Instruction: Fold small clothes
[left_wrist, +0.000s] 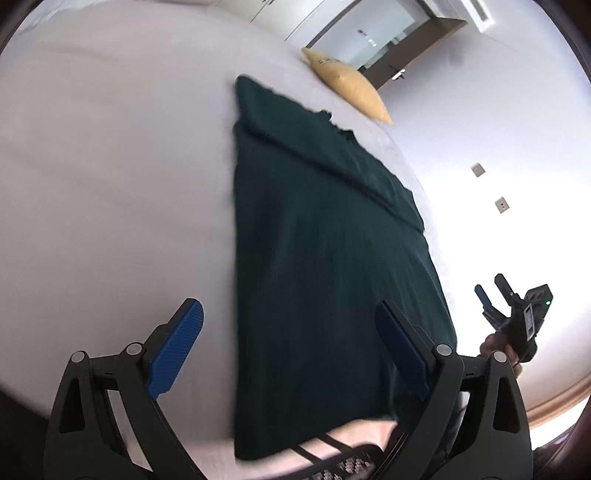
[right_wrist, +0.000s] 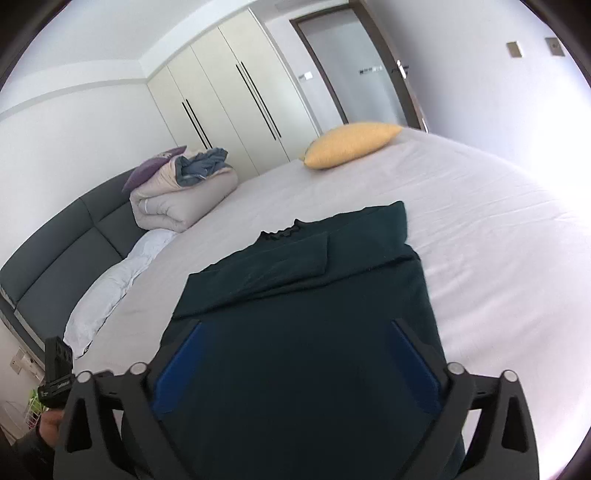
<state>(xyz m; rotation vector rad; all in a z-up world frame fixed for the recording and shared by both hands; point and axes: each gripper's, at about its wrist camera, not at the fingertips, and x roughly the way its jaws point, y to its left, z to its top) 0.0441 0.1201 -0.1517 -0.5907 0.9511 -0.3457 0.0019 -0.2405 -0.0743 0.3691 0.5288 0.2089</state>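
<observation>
Dark green knit garment (right_wrist: 314, 295) flat on white bedsheet (right_wrist: 480, 229), sleeves folded in, left gripper (left_wrist: 291, 343) and right gripper (right_wrist: 295, 354) both spread wide, holding nothing, yellow pillow (right_wrist: 351, 144) beyond.

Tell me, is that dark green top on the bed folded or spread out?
Partly folded: the dark green top lies flat on the white bed sheet, both sleeves turned in across its upper part.

- Left hand-held gripper (left_wrist: 288, 347): jaws spread wide, blue pads (left_wrist: 177, 349) facing each other, nothing pinched between them; tilted down.
- Right hand-held gripper (right_wrist: 299, 354): jaws wide apart, blue pads (right_wrist: 177, 363) clear of any grip; angled downward.
- From the left wrist view, the right hand-held gripper sits at 4 o'clock, a hand (left_wrist: 495, 345) wrapped round its grip.
</observation>
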